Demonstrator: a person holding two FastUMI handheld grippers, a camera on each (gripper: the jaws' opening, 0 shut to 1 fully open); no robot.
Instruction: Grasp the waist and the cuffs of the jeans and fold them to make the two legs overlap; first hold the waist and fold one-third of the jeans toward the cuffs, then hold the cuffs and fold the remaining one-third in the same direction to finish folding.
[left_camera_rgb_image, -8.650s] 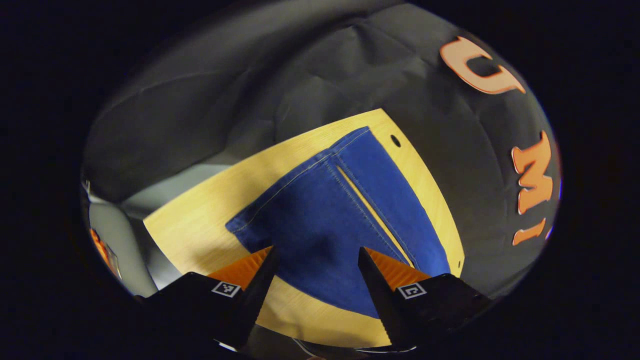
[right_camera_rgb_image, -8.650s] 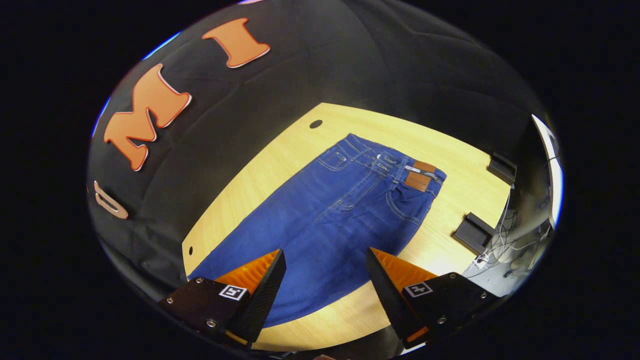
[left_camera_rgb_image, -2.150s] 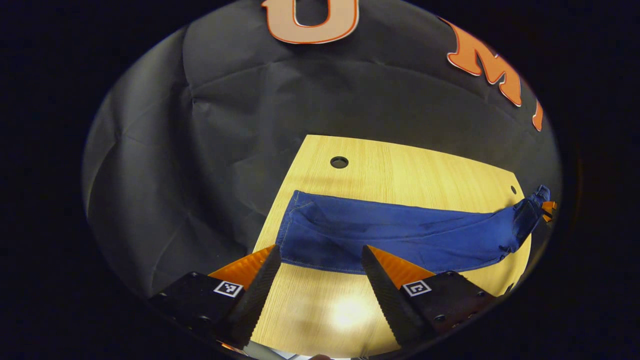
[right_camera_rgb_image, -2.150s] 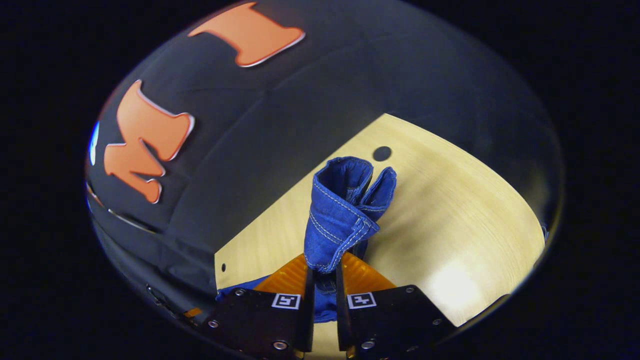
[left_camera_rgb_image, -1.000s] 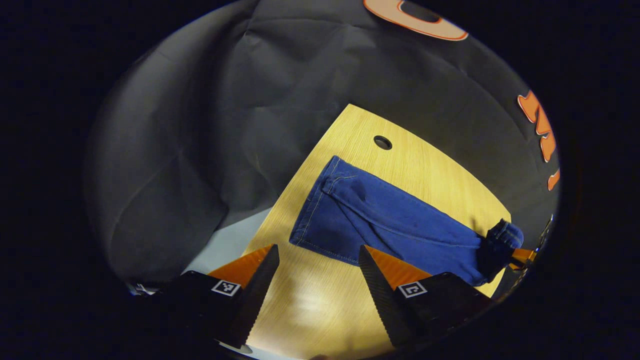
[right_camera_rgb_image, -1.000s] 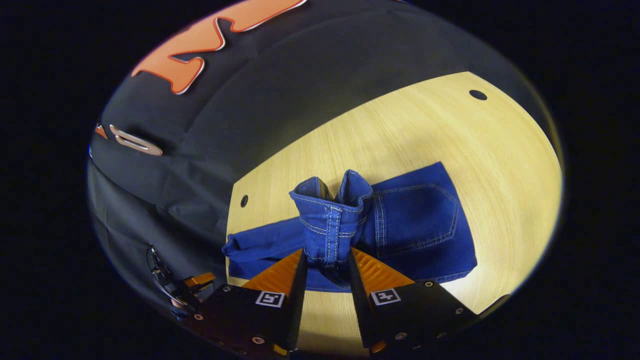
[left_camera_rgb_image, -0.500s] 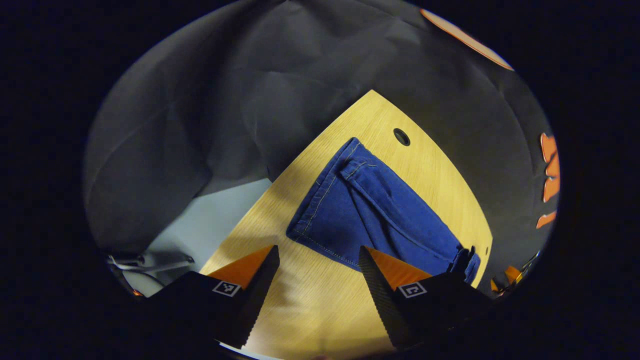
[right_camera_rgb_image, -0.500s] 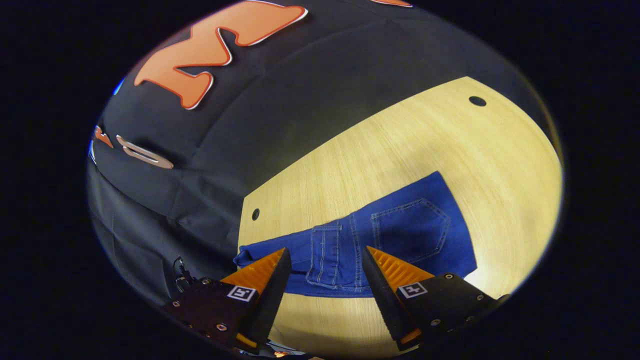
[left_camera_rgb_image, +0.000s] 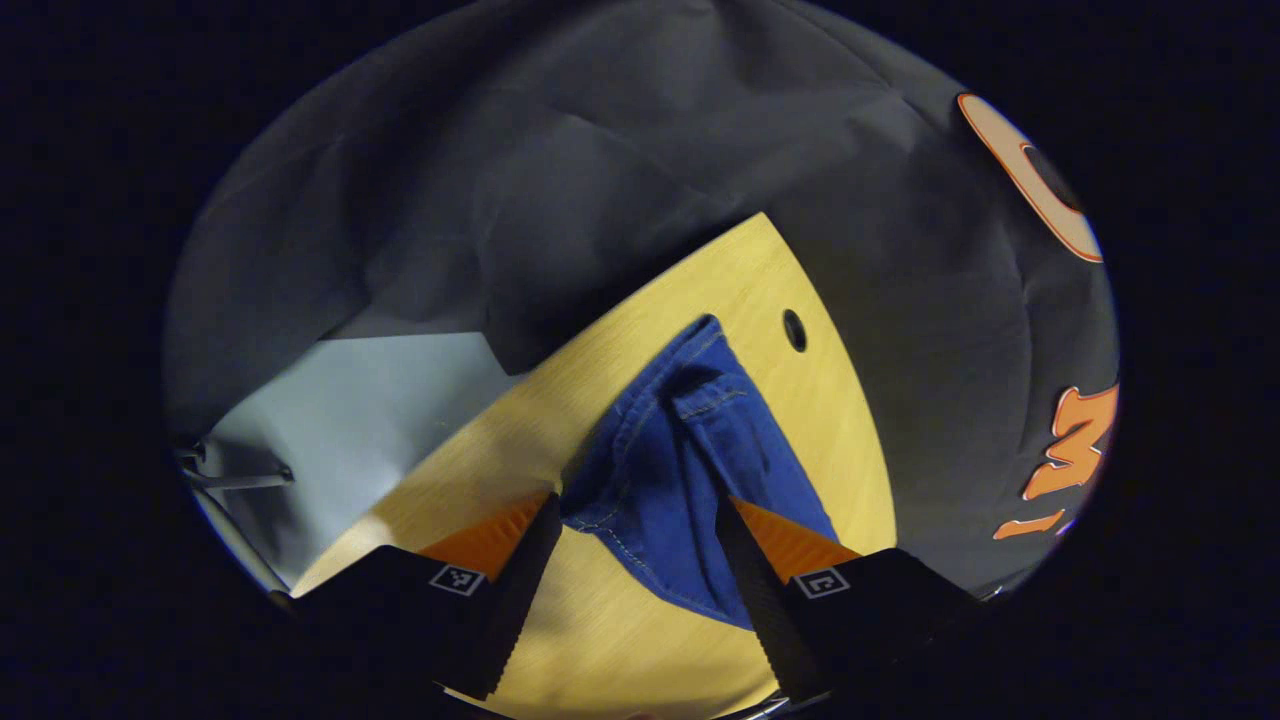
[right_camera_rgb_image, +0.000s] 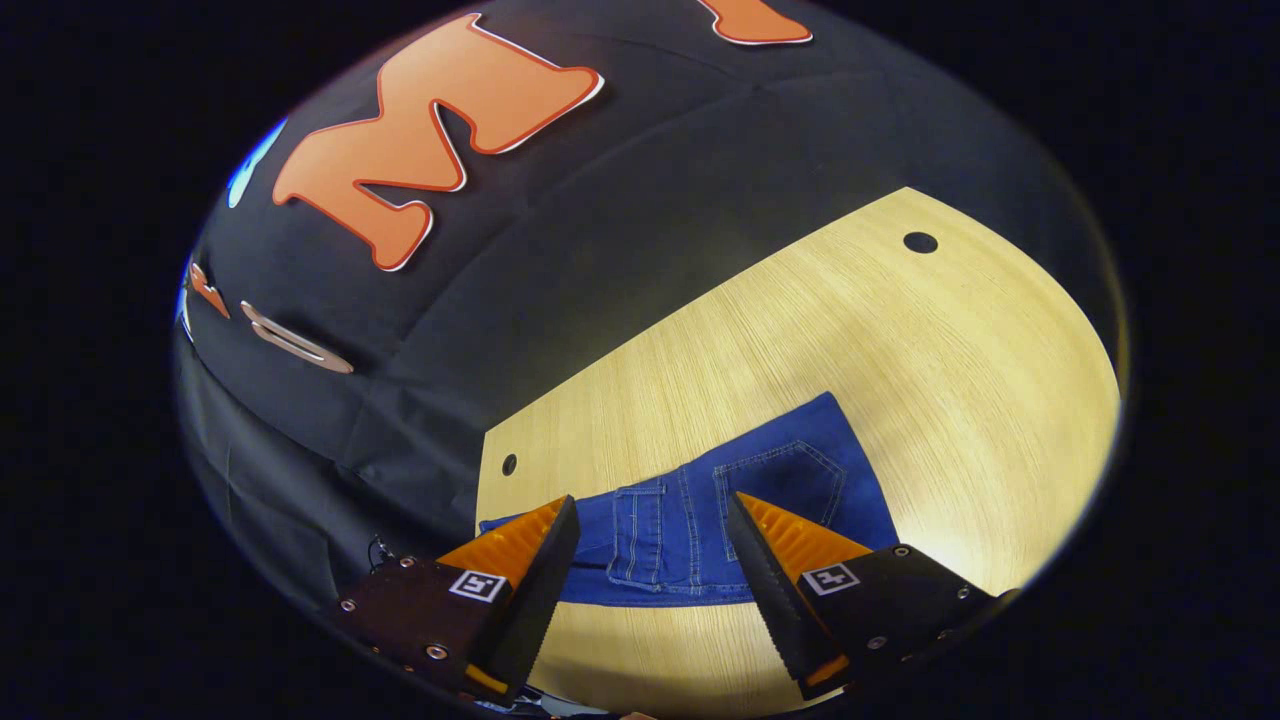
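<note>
Both grippers stand with their fingers spread wide and nothing between them. From the left gripper view, the left gripper (left_camera_rgb_image: 632, 515) hangs above the wooden table (left_camera_rgb_image: 500, 450), and the cuff end of the jeans (left_camera_rgb_image: 672, 455) lies right in the gap ahead of its fingers, though the cloth is flat on the table and neither finger presses on it. The denim runs away from that gripper toward the far edge of the table, narrowing to a bunched, slightly rumpled part with stitched seams, just beside a dark round hole (left_camera_rgb_image: 794, 330) in the tabletop. Pale floor (left_camera_rgb_image: 340, 400) shows past the table's near-left edge, under the black cloth wall (left_camera_rgb_image: 560, 170).

From the right gripper view, the right gripper (right_camera_rgb_image: 652, 525) also hovers spread apart over the same table (right_camera_rgb_image: 900, 330). Ahead of its fingers lies the waist end of the jeans (right_camera_rgb_image: 700, 525), flat on the wood, with a back pocket (right_camera_rgb_image: 780, 485) facing up and seam lines running beside it. The denim stretches off to the left toward the table's edge, near a small hole (right_camera_rgb_image: 509, 464) in the wood. A second, larger hole (right_camera_rgb_image: 919, 242) sits well apart at the far right of the tabletop. The black wall (right_camera_rgb_image: 650, 180) rises behind.
</note>
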